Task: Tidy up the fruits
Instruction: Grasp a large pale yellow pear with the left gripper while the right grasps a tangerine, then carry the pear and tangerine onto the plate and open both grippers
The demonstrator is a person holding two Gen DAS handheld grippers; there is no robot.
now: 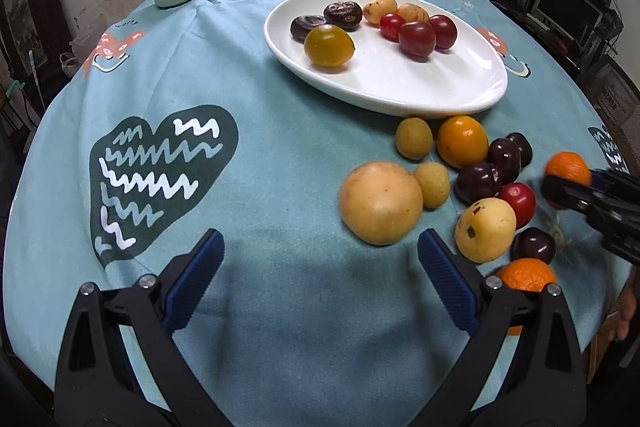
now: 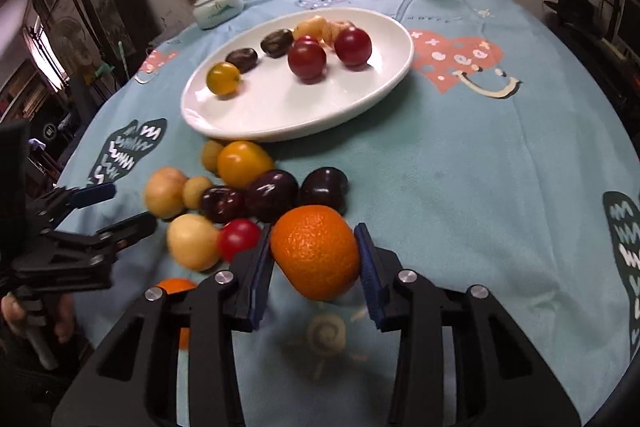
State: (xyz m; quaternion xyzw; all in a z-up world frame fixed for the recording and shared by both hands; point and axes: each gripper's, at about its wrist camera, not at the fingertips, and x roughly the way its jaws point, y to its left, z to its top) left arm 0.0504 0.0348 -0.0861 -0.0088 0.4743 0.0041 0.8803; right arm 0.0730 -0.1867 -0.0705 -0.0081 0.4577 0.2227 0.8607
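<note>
The right gripper (image 2: 316, 259) is clamped on a round, pebbly-skinned orange (image 2: 316, 251), blue pads on both sides, just above the light-blue patterned tablecloth (image 2: 480, 187), near edge of the loose fruit pile. The left gripper (image 1: 320, 267) has its jaws wide apart w/ nothing between them, hanging over bare cloth left of the pile.

Risks, as I judge them:
- The pads grip the orange near its widest part, but the skin is curved and smooth-ish, so a quick swing could let it roll out and knock the pile.
- Pile is tight: dark purple plums (image 2: 276, 195), a small red round fruit (image 2: 239, 239) and a pale yellow pear-like fruit (image 2: 192, 241) sit just beside the left pad. Lifting at a slant may nudge them; round fruit rolls.
- The white oval ceramic plate (image 2: 360, 107) already holds approx. eight fruits at its far end; dropping the orange hard could scatter them.

Hard to see:
- A second orange (image 1: 526, 275) is half hidden behind the left gripper's frame.
- Right wrist view is motion-blurred near the pile, and whether the orange has cleared the cloth I can't tell for sure.
- Far fruits on the plate overlap, so the count is uncertain.
</note>
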